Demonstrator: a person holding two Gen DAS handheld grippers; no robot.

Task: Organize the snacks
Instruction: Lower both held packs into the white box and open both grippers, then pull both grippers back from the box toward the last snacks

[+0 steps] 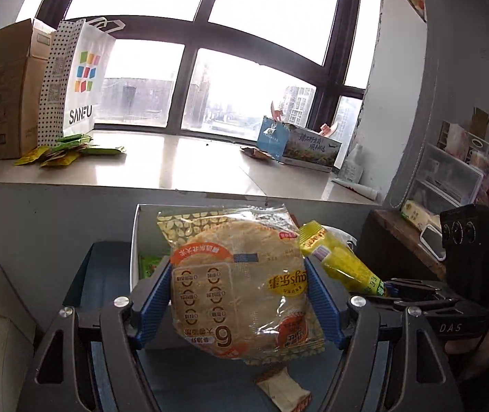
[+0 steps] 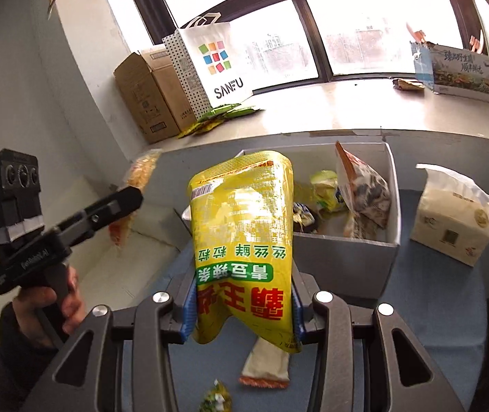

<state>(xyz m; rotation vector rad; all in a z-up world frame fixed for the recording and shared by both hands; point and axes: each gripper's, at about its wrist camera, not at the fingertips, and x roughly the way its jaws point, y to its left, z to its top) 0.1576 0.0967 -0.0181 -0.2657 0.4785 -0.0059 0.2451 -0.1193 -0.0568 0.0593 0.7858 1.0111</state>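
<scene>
My left gripper [image 1: 239,305] is shut on a round rice-cracker pack [image 1: 241,285] and holds it in the air in front of a white box [image 1: 136,230]. My right gripper [image 2: 242,312] is shut on a yellow snack bag [image 2: 244,233] and holds it upright before the same white box [image 2: 344,250], which holds several snack packs [image 2: 361,192]. The yellow bag also shows in the left wrist view [image 1: 340,261]. The left gripper shows in the right wrist view [image 2: 117,206] at the left. A white-and-orange packet [image 2: 266,364] and a small green packet [image 2: 217,398] lie on the blue mat.
A tissue pack [image 2: 450,216] stands right of the box. On the window ledge are a cardboard box [image 2: 148,96], a SANFU paper bag [image 2: 213,65], green and yellow sachets [image 2: 223,113] and a printed carton [image 2: 460,72]. A cluttered shelf [image 1: 450,185] is at the right.
</scene>
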